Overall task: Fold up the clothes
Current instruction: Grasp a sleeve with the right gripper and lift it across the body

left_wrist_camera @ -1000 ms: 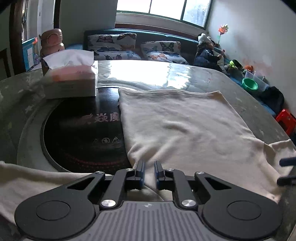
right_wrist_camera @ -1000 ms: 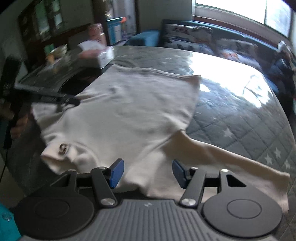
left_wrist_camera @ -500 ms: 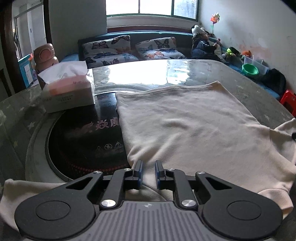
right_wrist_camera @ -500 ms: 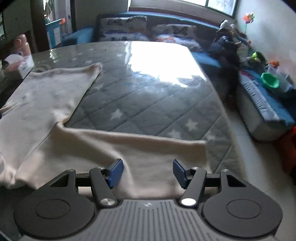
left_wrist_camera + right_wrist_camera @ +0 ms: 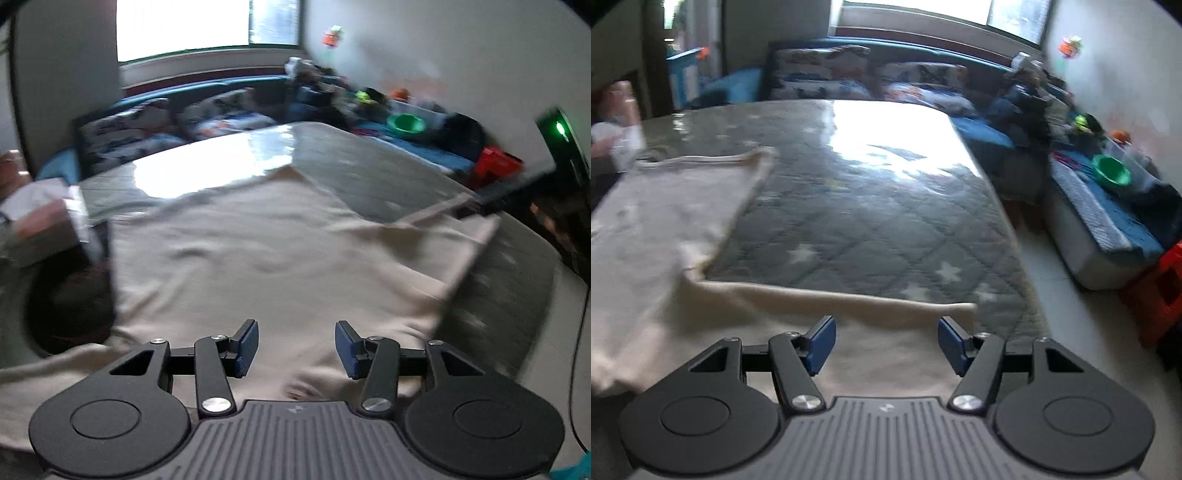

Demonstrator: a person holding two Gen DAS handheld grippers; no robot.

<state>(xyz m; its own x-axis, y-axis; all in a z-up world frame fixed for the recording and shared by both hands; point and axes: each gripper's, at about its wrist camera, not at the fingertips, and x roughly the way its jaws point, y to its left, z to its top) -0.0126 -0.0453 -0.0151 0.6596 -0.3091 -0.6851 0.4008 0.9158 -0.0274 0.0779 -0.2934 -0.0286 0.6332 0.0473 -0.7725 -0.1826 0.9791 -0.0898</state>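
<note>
In the left wrist view, the left gripper hangs with fingers spread wide over the near edge of the cream shirt, spread flat on the quilted table. In the right wrist view, the right gripper, equally wide, hovers above the shirt's sleeve, holding nothing.

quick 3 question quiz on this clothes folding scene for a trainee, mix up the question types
1. True or false: the left gripper is shut on the cream long-sleeved top.
2. Which part of the top lies under the right gripper? A) hem B) sleeve C) collar
3. Fill in: the grey quilted table cover is printed with white ____.

Key: 1 false, its fingers stand apart with nothing between them. 2 B. 3 stars.
</note>
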